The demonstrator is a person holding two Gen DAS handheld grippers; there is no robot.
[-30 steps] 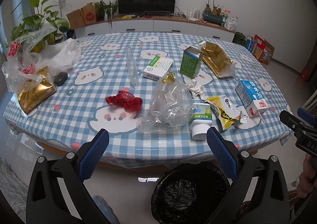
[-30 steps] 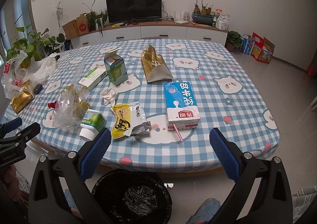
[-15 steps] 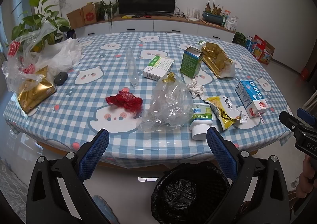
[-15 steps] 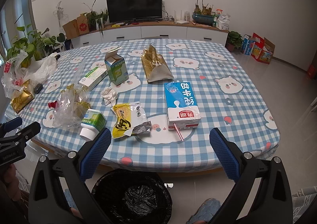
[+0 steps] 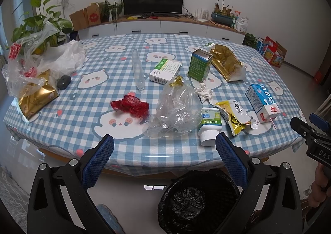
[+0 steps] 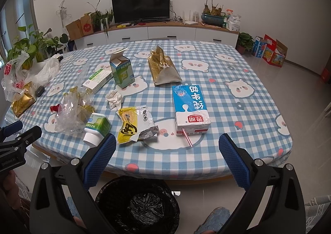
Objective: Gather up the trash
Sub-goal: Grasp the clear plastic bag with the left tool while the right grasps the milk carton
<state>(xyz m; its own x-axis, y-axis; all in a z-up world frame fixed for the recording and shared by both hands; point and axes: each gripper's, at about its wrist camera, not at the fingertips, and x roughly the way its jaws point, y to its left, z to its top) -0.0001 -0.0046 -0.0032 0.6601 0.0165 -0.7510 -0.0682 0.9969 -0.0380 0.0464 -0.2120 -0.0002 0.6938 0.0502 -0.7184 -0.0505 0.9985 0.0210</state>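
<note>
Both grippers stood wide apart and empty, low in their own frames: the left gripper before the table's near edge, the right gripper likewise. Each showed only as a cut-off dark arm at the other view's side edge.

The bin, lined in black, sat on the floor at bottom centre, its lower rim cut off by the frame and partly hidden behind the fingers.

Trash lay across the table. In the left view the clear bag filled mid-frame with the red net plain to its left; in the right view the net was nearly hidden behind the bag. The bottle lay just right of the bag, touching the yellow wrapper.

The milk carton showed whole at centre in the right view, straw pointing down-frame; the left view had it small at right.

The crumpled tissue sat above the wrapper. What the white bags at upper left held was hard to make out
</note>
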